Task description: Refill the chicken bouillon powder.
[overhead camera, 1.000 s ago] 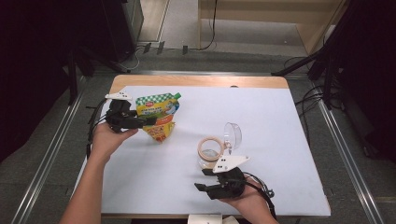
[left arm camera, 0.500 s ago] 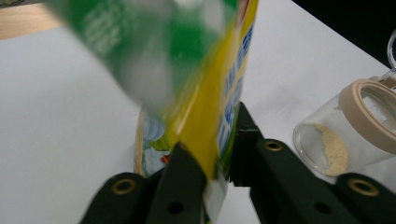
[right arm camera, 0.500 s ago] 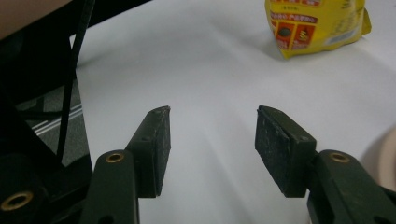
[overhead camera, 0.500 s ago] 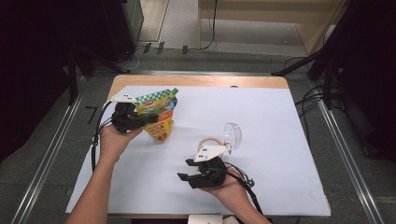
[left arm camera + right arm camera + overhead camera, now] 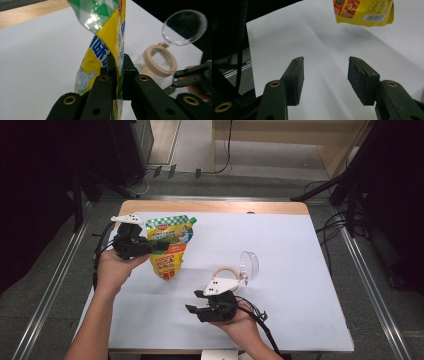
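- Left gripper (image 5: 159, 245): held at the table's left side with its jaws pointing toward the middle, clamped on the yellow and green pouch (image 5: 170, 245). The left gripper view shows both pads pressed flat against the pouch's film.
- Pouch: lifted clear of the sheet. The right gripper view shows its lower edge in the air with a shadow beneath it.
- Right gripper (image 5: 192, 311): held low near the table's front edge, jaws pointing left. They stand apart with nothing between them, as seen in the right gripper view (image 5: 325, 75).
- Pouch material: glossy, flexible film, creased, with a green checked top and a yellow printed body.
- Clear jar (image 5: 227, 274): lies on its side just behind the right gripper, with a tan ring at its mouth and a round transparent lid (image 5: 249, 265) hinged open.
- Surface: white sheet (image 5: 290, 270), smooth, over a wooden table (image 5: 225, 206).
- Room: grey floor and dark stands with trailing cables around the table.
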Tool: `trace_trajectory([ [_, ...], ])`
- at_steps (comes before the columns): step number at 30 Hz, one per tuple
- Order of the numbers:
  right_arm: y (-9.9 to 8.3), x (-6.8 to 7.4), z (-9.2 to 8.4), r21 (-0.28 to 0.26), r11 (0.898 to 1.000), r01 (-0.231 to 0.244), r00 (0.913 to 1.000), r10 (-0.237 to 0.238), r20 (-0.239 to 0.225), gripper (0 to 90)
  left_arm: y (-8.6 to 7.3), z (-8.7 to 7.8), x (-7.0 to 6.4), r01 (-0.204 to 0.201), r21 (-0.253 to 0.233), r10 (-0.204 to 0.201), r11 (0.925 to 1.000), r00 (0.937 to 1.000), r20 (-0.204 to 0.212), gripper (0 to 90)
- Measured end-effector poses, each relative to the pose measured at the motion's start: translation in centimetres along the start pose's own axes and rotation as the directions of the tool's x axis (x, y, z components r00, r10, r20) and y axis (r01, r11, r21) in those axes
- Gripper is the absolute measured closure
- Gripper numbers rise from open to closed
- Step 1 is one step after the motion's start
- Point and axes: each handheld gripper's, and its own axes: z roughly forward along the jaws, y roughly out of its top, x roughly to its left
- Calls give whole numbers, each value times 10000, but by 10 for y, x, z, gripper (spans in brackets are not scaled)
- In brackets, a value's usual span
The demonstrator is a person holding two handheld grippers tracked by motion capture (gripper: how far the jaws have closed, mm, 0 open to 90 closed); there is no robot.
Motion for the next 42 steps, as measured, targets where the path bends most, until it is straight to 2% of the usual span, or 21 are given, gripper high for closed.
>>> trace_trajectory([
  [2, -1, -1, 1, 18, 10000, -13, 10000, 13, 27, 484, 4, -4, -5, -41, 50, 40, 10000, 9998, 171, 897],
  [5, -4, -1, 4, -121, 9995, -302, 9995, 304, 121, 495, 8, -8, -12, -205, 31, 203, 9998, 9990, 391, 896],
  [7, -5, -1, 6, -83, 9996, -265, 9995, 266, 193, 494, 9, -10, -18, -403, -65, 406, 9992, 9977, 538, 897],
  [11, -6, 2, 9, -27, 9999, -153, 9998, 154, 118, 494, 11, -14, -29, -367, 111, 360, 9993, 9976, 595, 896],
  [12, -6, 2, 9, -39, 9999, -138, 9998, 139, 112, 493, 11, -15, -33, -374, 171, 361, 9992, 9967, 731, 897],
  [16, -6, 5, 12, -24, 9999, -118, 9999, 118, 74, 494, 8, -21, -47, -535, 297, 508, 9981, 9952, 839, 896],
  [21, -9, 6, 13, 27, 9998, -196, 9997, 195, 110, 533, 2, -25, -62, -625, 420, 574, 9972, 9921, 1120, 896],
  [24, -9, 7, 18, 75, 9998, -166, 9994, 163, 314, 555, -1, -24, -71, -641, 576, 549, 9963, 9872, 1500, 896],
  [28, -12, 10, 22, 49, 9996, -266, 9977, 262, 618, 688, -1, -22, -81, -818, 795, 653, 9935, 9793, 1916, 896],
  [33, -16, 9, 23, -226, 9985, -493, 9938, 513, 983, 762, 1, -22, -90, -871, 868, 646, 9924, 9700, 2343, 896],
  [36, -18, 7, 21, -715, 9960, -541, 9892, 632, 1320, 776, 3, -23, -96, -861, 935, 605, 9919, 9668, 2484, 895],
  [39, -18, 7, 21, -904, 9956, -252, 9880, 386, 1496, 770, 4, -24, -98, -775, 879, 508, 9931, 9606, 2734, 895],
  [40, -17, 7, 21, -842, 9959, -320, 9879, 443, 1486, 770, 4, -24, -99, -739, 848, 476, 9937, 9594, 2781, 895],
  [42, -16, 8, 21, -903, 9958, -168, 9886, 300, 1477, 771, 4, -24, -99, -709, 841, 447, 9939, 9589, 2803, 895],
])
